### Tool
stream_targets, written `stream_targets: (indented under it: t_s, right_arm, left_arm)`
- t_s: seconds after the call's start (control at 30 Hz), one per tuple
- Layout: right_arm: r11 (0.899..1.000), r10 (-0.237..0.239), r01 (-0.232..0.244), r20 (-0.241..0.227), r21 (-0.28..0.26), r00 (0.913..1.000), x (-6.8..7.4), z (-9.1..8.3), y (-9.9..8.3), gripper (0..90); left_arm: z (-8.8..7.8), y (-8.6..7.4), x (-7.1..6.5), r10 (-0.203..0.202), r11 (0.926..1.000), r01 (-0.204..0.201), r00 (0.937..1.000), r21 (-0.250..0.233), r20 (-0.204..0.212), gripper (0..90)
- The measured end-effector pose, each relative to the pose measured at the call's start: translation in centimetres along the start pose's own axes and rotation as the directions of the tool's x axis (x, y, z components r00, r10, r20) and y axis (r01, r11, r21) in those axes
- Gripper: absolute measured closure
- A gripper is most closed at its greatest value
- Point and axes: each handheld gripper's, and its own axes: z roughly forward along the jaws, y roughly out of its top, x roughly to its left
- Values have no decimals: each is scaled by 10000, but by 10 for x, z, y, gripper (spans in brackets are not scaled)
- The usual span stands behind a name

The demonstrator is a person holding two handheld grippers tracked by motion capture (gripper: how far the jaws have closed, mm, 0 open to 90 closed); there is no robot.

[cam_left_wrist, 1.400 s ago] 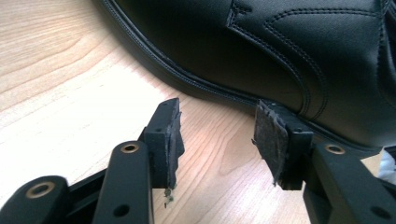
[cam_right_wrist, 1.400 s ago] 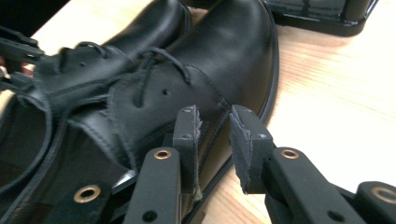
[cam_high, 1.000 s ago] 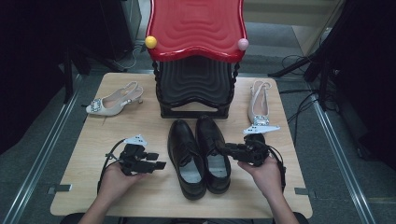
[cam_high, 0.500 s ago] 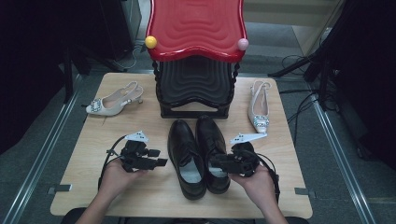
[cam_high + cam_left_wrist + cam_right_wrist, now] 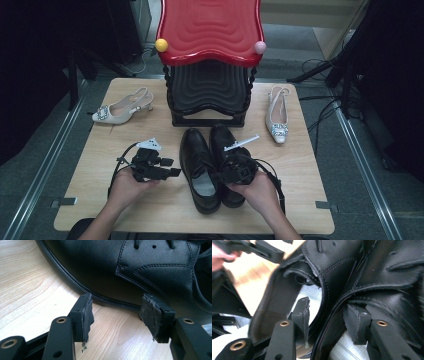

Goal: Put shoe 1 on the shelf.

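Black lace-up shoes [image 5: 212, 167], 2 of them, stand side by side at the middle of the desk [image 5: 90, 200], toes pointing away from the person toward a red-topped rack [image 5: 210, 30] at the far edge. Paired that closely, their inner collars touch, which is probably why the right gripper [image 5: 222, 175] comes down at the heel end. In the right gripper view one jaw hangs inside the left shoe's [image 5: 287, 290] opening and the other inside the right shoe's [image 5: 387, 290], so the 2 adjoining walls sit between the pads. The jaws have just been opening and stand partly apart; the pads do not look pressed onto the leather, so I judge nothing is gripped yet. A single squeeze there could lift both shoes at once.

The left gripper [image 5: 172, 167] waits just beside the left shoe's outer flank, held low and level. In its own view the jaws are wide apart with bare wood between them, and the shoe's welt lies just past the tips.

2 pale slingback heels with jewelled buckles lie apart, one [image 5: 120, 107] to the left of the rack, one [image 5: 277, 115] to its right, perhaps awaiting pairing.

The desk is light wood. Grey flooring, metal rails and loose cables surround it, and the room beyond is dark.
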Motion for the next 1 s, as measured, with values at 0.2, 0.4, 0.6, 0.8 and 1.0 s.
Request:
stream_targets:
  t_s: [0.2, 0.4, 0.6, 0.8, 1.0]
  right_arm:
    - [9971, 323, -370, 700, 672, 9970, 4, 13, 9, 567]
    - [9941, -39, -156, 1788, 1075, 9839, 12, 25, 13, 603]
    - [9911, -452, 205, 1878, 1312, 9812, 10, 25, 14, 677]
    - [9904, -335, 116, 1578, 1376, 9869, -4, 18, 13, 793]
    - [9888, -346, 127, 1453, 1486, 9888, -19, 3, 8, 830]
  left_arm:
    - [-3, -1, 2, -49, 10000, 49, 10000, -54, -38, 432]
    - [-3, -1, 2, -40, 10000, 39, 10000, -77, -79, 432]
    - [-4, -1, 2, -95, 9998, 94, 9999, -161, -104, 433]
    - [-4, -1, 5, -197, 9994, 198, 9998, -292, 35, 432]
    - [-9, -2, 5, -201, 9984, 201, 9998, -523, -1, 429]
